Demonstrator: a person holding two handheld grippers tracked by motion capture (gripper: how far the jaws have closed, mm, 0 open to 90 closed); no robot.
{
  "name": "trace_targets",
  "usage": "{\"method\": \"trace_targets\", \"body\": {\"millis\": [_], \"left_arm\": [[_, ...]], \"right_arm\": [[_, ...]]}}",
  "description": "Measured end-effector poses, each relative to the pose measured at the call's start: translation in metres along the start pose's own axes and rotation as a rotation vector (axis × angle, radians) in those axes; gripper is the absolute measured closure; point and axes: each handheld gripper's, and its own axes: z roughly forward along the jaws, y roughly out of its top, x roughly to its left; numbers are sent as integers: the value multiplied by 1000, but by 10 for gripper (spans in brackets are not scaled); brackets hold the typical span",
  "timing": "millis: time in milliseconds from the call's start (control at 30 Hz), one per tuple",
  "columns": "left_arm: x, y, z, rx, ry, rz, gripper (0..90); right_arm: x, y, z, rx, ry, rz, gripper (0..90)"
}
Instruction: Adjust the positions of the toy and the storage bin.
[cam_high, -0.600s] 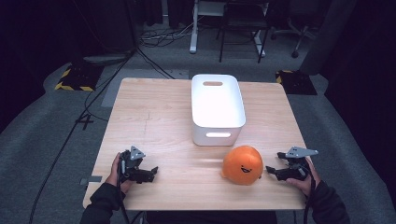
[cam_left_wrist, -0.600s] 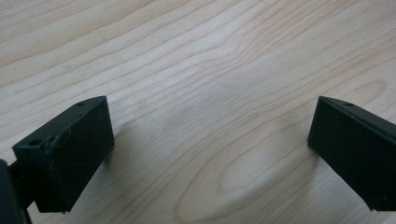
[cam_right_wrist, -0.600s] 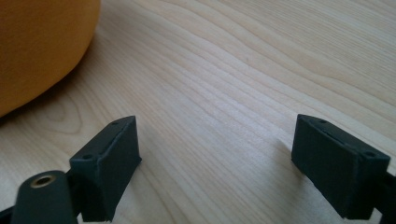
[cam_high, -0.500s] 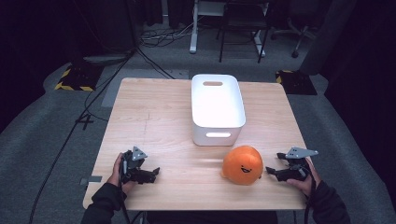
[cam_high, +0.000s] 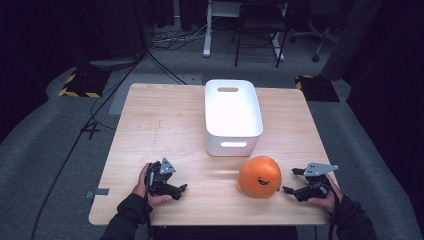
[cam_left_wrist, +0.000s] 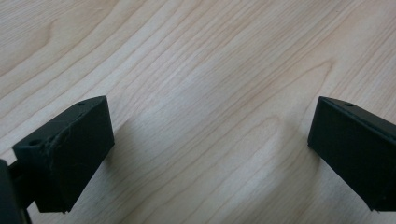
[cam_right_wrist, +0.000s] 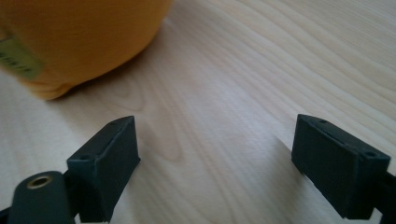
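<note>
Orange plush toy (cam_right_wrist: 70, 42) cut off by the right tool view's top-left edge, label unreadable

Looks like we're in some kind of lab or recording studio. We've got a lone wooden table (cam_high: 165, 130) on grey carpet (cam_high: 45, 150), dark surroundings, cables (cam_high: 165, 65) snaking across the floor, hazard-striped black-and-yellow floor blocks (cam_high: 77, 85), and desk legs (cam_high: 206, 30) plus an office chair base (cam_high: 315, 37) behind.

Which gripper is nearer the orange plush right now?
Right. The right gripper sits just to the right of the orange plush, jaws open and not touching it. The left gripper is well off to the plush's left, open over bare table.
</note>
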Motion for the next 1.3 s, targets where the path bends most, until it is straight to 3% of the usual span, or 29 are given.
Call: {"method": "trace_targets", "body": {"millis": [333,467,667,933,1133,1200,1300], "left_arm": [[-2,1,0,6,-8,-8,8],[-2,0,0,4,-6,-10,8],[-2,0,0,4,-5,-11,8],[-2,0,0,3,-4,-6,8],[-2,0,0,1,-8,-10,8],[-2,0,0,3,-7,-8,8],[-2,0,0,3,-7,-8,8]], "right_arm": [[15,6,4,21,69,-56,141],[19,9,3,32,98,-47,193],[22,16,-6,-28,96,-45,177],[33,31,-18,-97,102,-81,176],[35,42,-29,-171,109,-52,166],[36,46,-32,-190,113,-65,166],[40,51,-33,-194,109,-75,166]]}}
